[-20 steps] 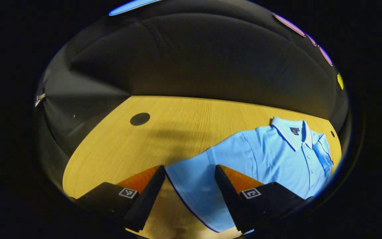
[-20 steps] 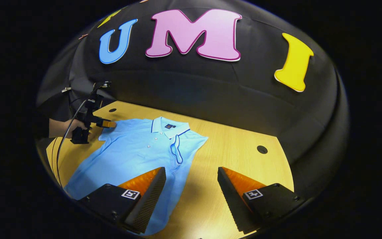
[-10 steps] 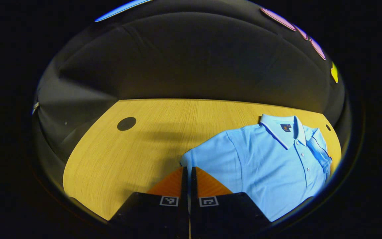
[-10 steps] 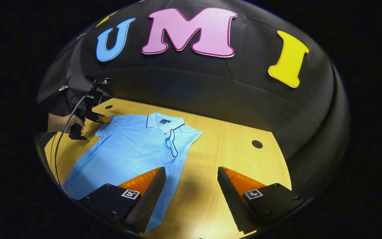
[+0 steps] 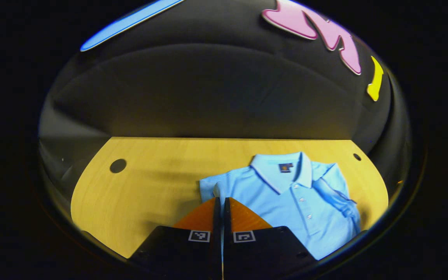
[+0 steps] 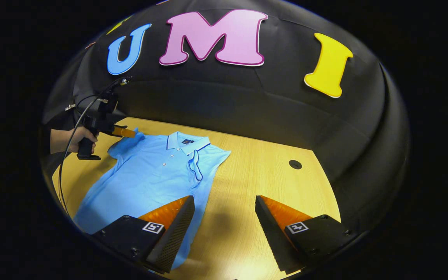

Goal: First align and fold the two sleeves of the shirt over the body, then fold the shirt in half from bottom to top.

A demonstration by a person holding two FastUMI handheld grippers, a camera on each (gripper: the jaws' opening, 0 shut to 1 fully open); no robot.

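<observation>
Left gripper (image 6: 125, 132): black pistol-grip body, black cable looping from 12 to 7 o'clock. Right gripper (image 6: 224, 204): black finger bases with square white-bordered markers and small screws.

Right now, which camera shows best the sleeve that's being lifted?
The right gripper view. There the left gripper shows from the side, pinching the sleeve and raising it off the table. In the left gripper view the closed fingers cover the pinched edge, so the sleeve shows just beyond their tips.
</observation>
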